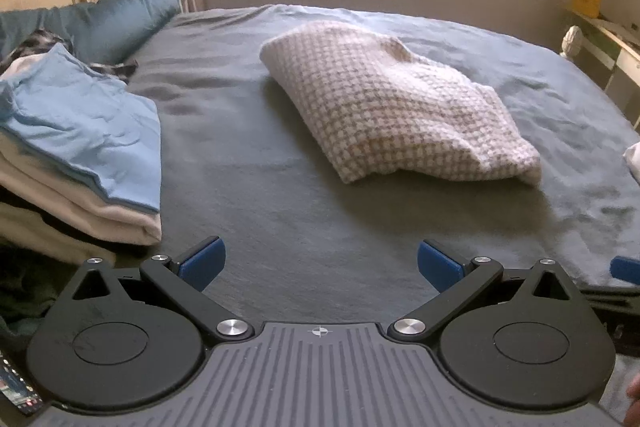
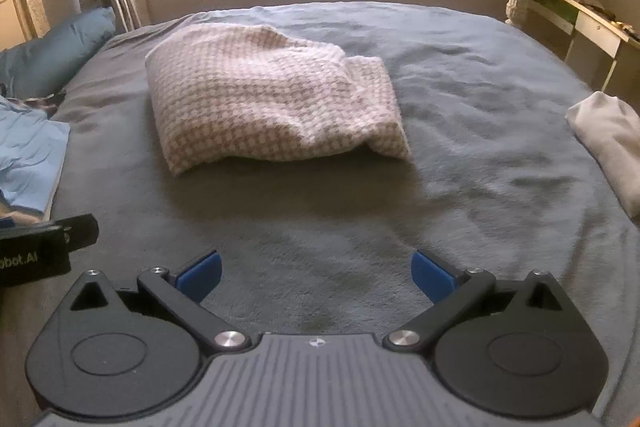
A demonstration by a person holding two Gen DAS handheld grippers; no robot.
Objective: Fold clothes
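The checked sweater (image 1: 394, 103) lies bundled, in a loose fold or a rumple, near the middle of the bed (image 1: 280, 227), ahead of both pairs of fingers and apart from them, with bare blanket between. Its long axis runs slantwise, from the far side toward the headboard end down to the near side toward the foot end. In the left wrist view it sits right of centre; in the right wrist view (image 2: 272, 103) it sits left of centre, so it lies between the two, neither clearly nearer. The left gripper (image 1: 320, 263) has its fingers spread wide and empty; the right gripper (image 2: 316, 269) likewise. Whether this bundle is a finished fold or one awaiting smoothing, I cannot tell. Along the headboard-side edge sits a stack of folded clothes (image 1: 80, 147), a light blue piece on top, a blue pillow (image 1: 120, 19) beyond. A white garment (image 2: 608, 143) lies at the foot-side edge. Nothing blocks the path.
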